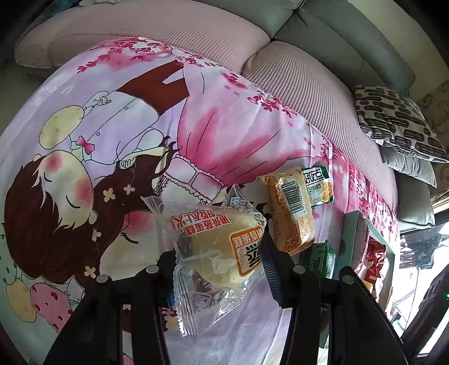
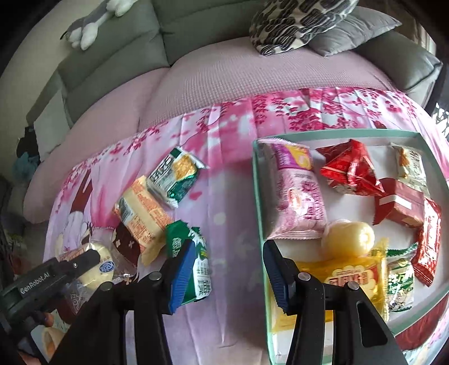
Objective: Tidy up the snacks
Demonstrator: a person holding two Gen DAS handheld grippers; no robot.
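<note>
My left gripper (image 1: 219, 252) is shut on a clear-wrapped yellow cake (image 1: 221, 250) with an orange label, held just above the cartoon sheet; it also shows in the right wrist view (image 2: 95, 266). An orange-yellow snack pack (image 1: 291, 210) and a green-white pack (image 1: 318, 185) lie to its right. My right gripper (image 2: 227, 269) is open and empty, straddling the left wall of the mint-rimmed white box (image 2: 258, 196). A green-white packet (image 2: 193, 261) lies by its left finger. The box holds pink (image 2: 297, 193), red (image 2: 350, 168) and yellow (image 2: 348, 278) snacks.
The pink cartoon sheet (image 1: 196, 134) covers a table in front of a pink-cushioned grey sofa (image 2: 224, 75). A black-and-white patterned pillow (image 1: 398, 120) and grey cushion lie on the sofa. A plush toy (image 2: 92, 22) sits on the sofa back.
</note>
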